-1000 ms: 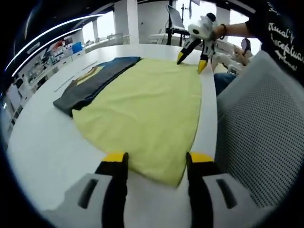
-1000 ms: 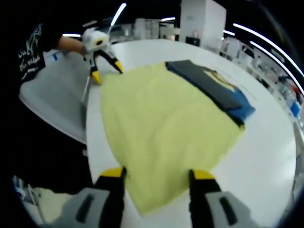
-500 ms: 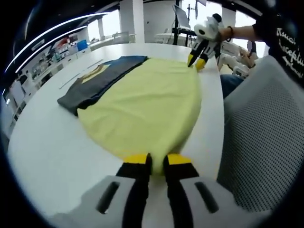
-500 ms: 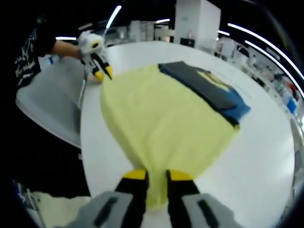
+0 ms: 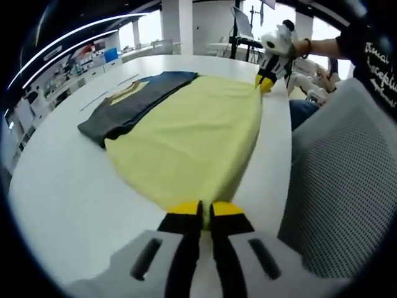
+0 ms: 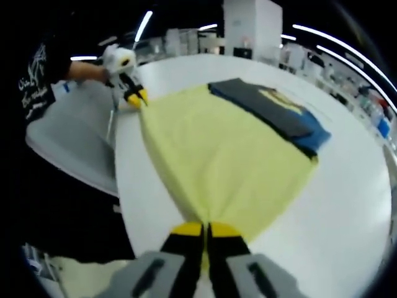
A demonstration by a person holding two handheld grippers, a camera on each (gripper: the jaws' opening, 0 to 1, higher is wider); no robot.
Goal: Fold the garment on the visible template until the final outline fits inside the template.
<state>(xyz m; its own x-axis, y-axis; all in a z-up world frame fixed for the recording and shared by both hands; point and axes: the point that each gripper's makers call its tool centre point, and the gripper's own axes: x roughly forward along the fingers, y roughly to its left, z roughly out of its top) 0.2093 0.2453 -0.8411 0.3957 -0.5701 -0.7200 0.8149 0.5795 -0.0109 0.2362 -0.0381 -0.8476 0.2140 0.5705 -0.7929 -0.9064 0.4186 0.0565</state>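
I am holding the left tool (image 5: pixel 205 208) low over the white table (image 5: pixel 56 192), its two yellow-tipped jaws pressed together on the near edge of the yellow garment (image 5: pixel 192 136), so the cloth is being pinched right at the tips. In the left gripper view the garment is lying spread across the table and stretching away from me toward the far corner, where the right tool (image 5: pixel 268 81) is pointing down with its tips together on the cloth's opposite corner, a hand (image 5: pixel 291 45) gripping it from above with the forearm reaching in from the right. I am seeing the same grip from the other end in the right gripper view: the right tool (image 6: pixel 205 231) is clamped shut on a corner of the yellow garment (image 6: pixel 229 167), and the fabric is running in a taut fold line from its tips toward the left tool (image 6: pixel 135 96), which is angled down onto the far corner beside a grey mesh chair back (image 6: pixel 74 143). A dark grey and blue folded garment (image 6: pixel 279 118) is lying along the far side of the yellow one, partly tucked under its edge, on the table (image 6: pixel 347 205).
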